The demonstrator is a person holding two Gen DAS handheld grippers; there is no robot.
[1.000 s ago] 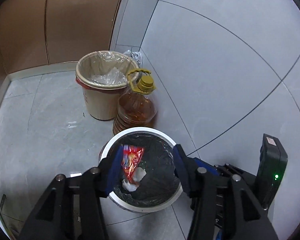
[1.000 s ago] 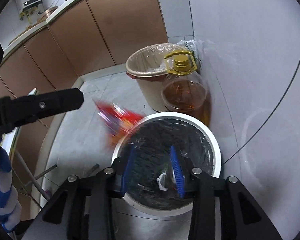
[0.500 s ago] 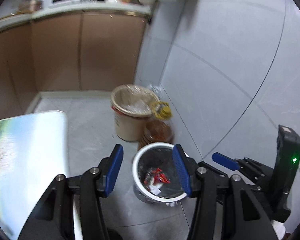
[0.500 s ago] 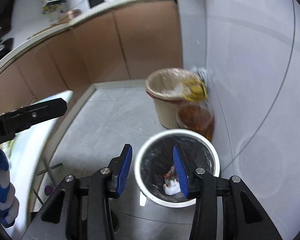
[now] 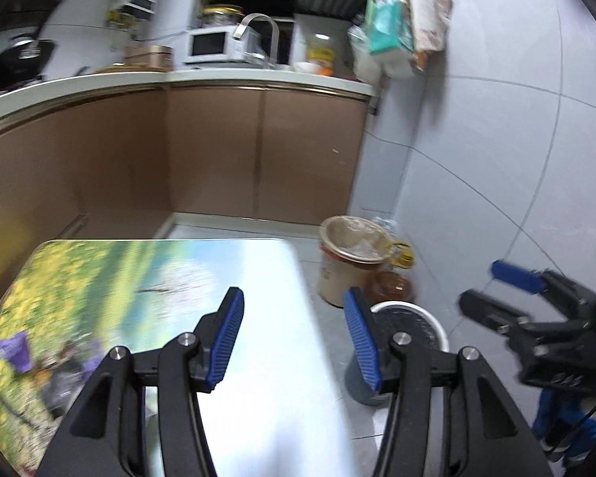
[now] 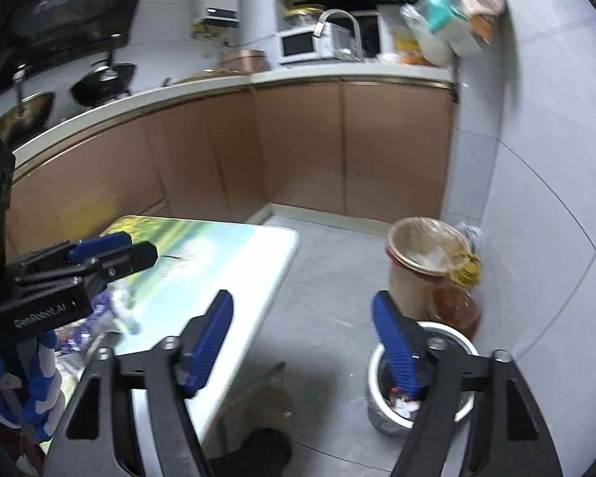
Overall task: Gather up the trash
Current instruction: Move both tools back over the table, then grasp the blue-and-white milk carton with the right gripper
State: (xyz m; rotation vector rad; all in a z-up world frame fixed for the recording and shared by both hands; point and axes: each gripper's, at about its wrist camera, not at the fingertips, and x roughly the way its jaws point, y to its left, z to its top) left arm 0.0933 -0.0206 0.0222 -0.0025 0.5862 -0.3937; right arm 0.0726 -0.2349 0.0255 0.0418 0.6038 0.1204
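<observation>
The trash bin (image 6: 379, 393), white-rimmed with a black liner, stands on the grey tiled floor (image 6: 326, 262) by the wall, just in front of an oil jug (image 6: 459, 306) and a beige lined bucket (image 6: 407, 278). Red and white scraps (image 6: 401, 399) lie inside it, half hidden behind a fingertip. The left gripper (image 5: 294, 342) hangs spread and empty over the desk (image 5: 147, 278), whose printed top is blurred. The right gripper (image 6: 304, 344) is likewise spread, holding nothing.

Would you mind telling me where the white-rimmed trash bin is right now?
The white-rimmed trash bin stands on the floor at lower right in both wrist views, near the tiled wall, just in front of the oil jug and right of the table.
</observation>
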